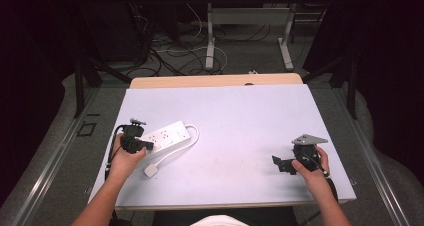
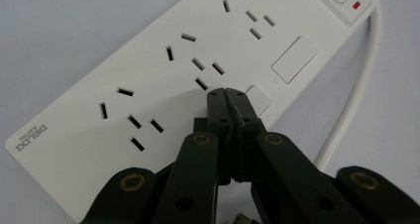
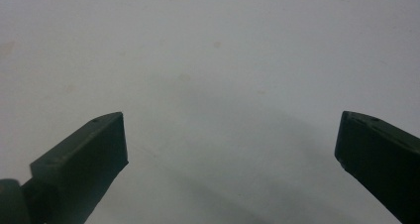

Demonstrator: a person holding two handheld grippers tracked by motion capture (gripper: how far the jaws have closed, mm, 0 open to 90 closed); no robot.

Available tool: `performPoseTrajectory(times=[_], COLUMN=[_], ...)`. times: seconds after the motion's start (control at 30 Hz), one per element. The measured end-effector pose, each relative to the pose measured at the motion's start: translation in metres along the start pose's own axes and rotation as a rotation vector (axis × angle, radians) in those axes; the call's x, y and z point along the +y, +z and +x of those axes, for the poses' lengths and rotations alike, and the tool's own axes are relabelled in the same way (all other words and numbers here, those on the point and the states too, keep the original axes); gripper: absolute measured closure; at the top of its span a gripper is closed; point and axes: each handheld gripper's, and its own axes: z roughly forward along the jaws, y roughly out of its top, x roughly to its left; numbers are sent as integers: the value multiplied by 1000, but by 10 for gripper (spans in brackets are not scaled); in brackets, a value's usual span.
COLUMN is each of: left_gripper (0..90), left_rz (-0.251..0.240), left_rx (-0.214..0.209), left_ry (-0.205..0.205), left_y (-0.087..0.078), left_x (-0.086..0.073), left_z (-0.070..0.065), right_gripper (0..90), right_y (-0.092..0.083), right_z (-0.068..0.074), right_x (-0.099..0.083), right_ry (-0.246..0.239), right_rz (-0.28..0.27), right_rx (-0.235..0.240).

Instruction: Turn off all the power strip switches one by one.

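I have the left claw (image 2: pixel 226 91) fully closed, its two tips pressed together with nothing between them, and the tips rest on or just above the top face of the power strip (image 2: pixel 198 70), beside a small blank square near the middle sockets. Closed tips make a narrow point, which I judge is suited to pressing or steadying the strip, not to lifting it. The power strip (image 1: pixel 167 136) lies flat near the left edge of the bench (image 1: pixel 240 116), angled so that its switch end points toward the far edge; its white cable (image 1: pixel 172 153) loops round that end and runs back toward the near edge, ending in the plug (image 1: pixel 151 170), which lies unconnected on the bench. The right claw (image 3: pixel 230 135) stands wide open and holds nothing, over bare bench surface; in the high view it (image 1: pixel 281 164) sits near the right edge, well apart from the strip, probably parked clear.
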Motion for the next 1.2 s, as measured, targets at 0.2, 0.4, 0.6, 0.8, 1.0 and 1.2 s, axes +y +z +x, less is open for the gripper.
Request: performPoseTrajectory(times=[0.2, 0.4, 0.6, 0.8, 1.0, 1.2], left_gripper=[900, 900, 900, 900, 900, 900], left_rz=[4, -3, -24, -29, -32, -42], left_rx=[-4, -3, -6, -2, -10, -14], left_ry=[1, -6, -11, -11, -19, -35], left_y=[-1, -4, -9, -15, -22, -27], left_x=[-1, -2, -2, -4, -8, -15], left_z=[-1, 1, 1, 0, 3, 8], right_gripper=[0, 0, 0, 0, 0, 0], right_y=[0, 0, 0, 2, 2, 2], right_z=[0, 0, 0, 1, 0, 1], right_x=[0, -1, 0, 1, 1, 2], right_ry=[3, 0, 2, -4, -7, -3], right_rz=[1, 1, -2, 4, 2, 0], right_rx=[2, 1, -2, 6, 7, 7])
